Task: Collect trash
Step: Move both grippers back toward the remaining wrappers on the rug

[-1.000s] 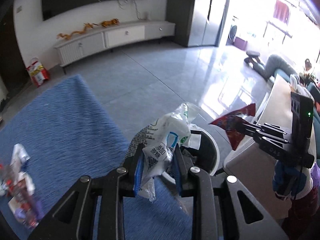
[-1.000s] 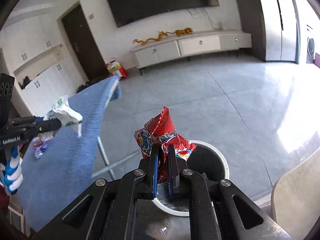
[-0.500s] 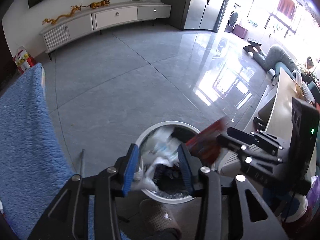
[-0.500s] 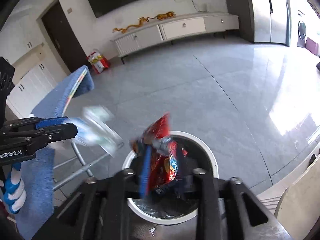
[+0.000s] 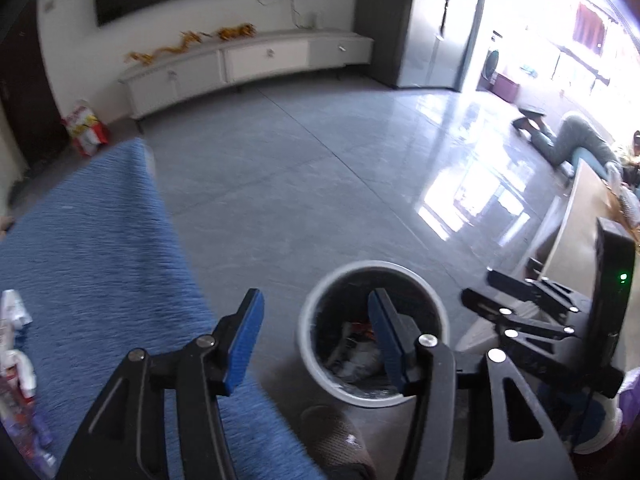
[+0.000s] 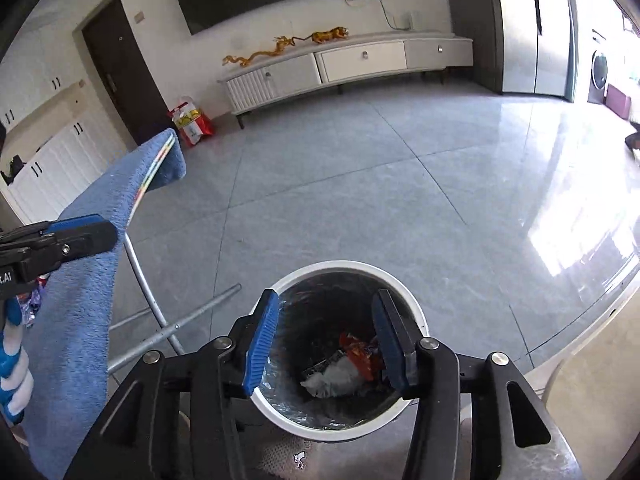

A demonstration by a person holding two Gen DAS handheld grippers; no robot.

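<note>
— While hovering over the bin (image 6: 340,265), gripping anything with the right gripper (image 6: 327,300)?

— Gripping nothing; just been opening, now held about half apart with only air between the blue pads; look for the red wrapper (image 6: 358,354) at the bottom of the bin, straight below, touching the white wrapper (image 6: 332,376) just left of it.

— And with the left gripper (image 5: 316,300)?

— Same again; just been opening, roughly half spread, empty; hanging with the right finger over the bin's mouth and the left finger nearer the edge of the blue cloth (image 5: 100,260).

— So which step, judging by that?

— Looks like the tail end of a drop-off; both pieces down inside the bin, none caught on the rim or the pads as far as can be seen; nothing more to do at the bin itself.

— Anything left to collect?

— Yes; see the leftover wrappers (image 5: 16,360) at the far left of the left wrist view, lying on the blue cloth, well apart from the bin; too blurred to count or tell apart.

— And the next move?

— Probably calls for lifting clear of the rim, swinging left over the cloth, and keeping at least this much spread on the way; then coming down around one wrapper at a time and closing on the wrapper alone, not on a fold of the cloth; worth pinching near a crumpled ridge, since thin film lying flat tends to slip past the pads.
</note>
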